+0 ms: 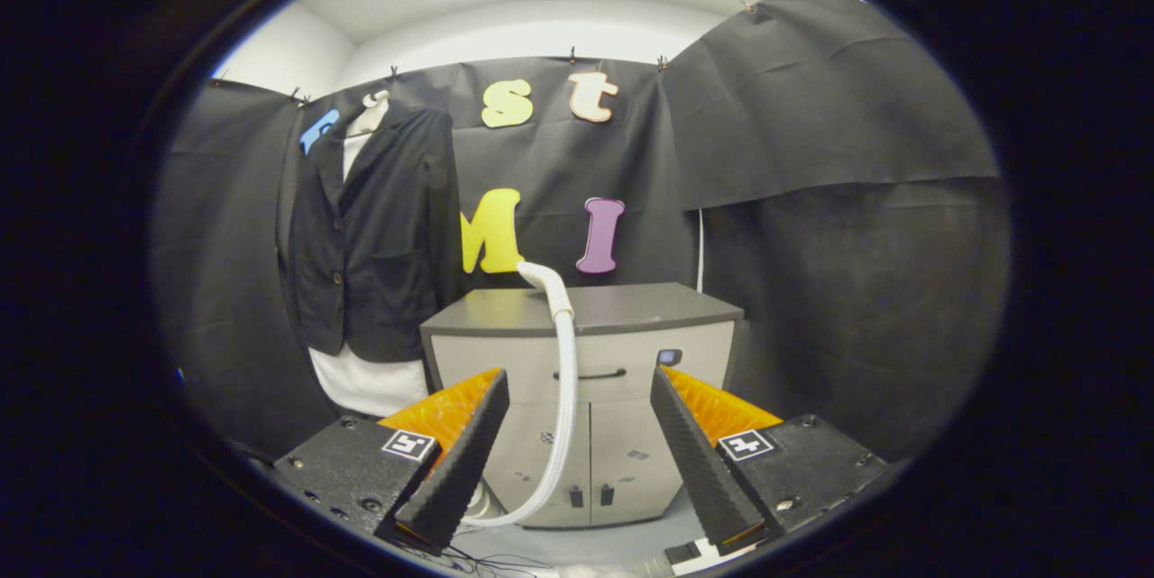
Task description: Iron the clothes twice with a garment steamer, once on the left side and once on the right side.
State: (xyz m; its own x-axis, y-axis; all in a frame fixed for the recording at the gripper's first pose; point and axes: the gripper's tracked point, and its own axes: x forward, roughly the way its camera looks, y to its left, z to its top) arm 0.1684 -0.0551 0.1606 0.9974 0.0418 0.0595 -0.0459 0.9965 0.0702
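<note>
The gripper [577, 452] hangs wide open, gripping nothing, facing a grey cabinet [631, 353] against the black cloth wall [811, 154]. The steamer's white hose [564, 380] arcs from the cabinet top down between the fingers. A dark jacket [379, 226] over white cloth hangs beside the cabinet.

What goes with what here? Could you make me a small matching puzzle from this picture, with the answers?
Things:
1. jacket
2. hose
3. cabinet
4. tongs

Places or states:
A. open, holding nothing
B. hanging on the wall, beside the cabinet
C. straight beyond the tongs
D. draped from the cabinet top down its front

Pairs: 1-B, 2-D, 3-C, 4-A
</note>
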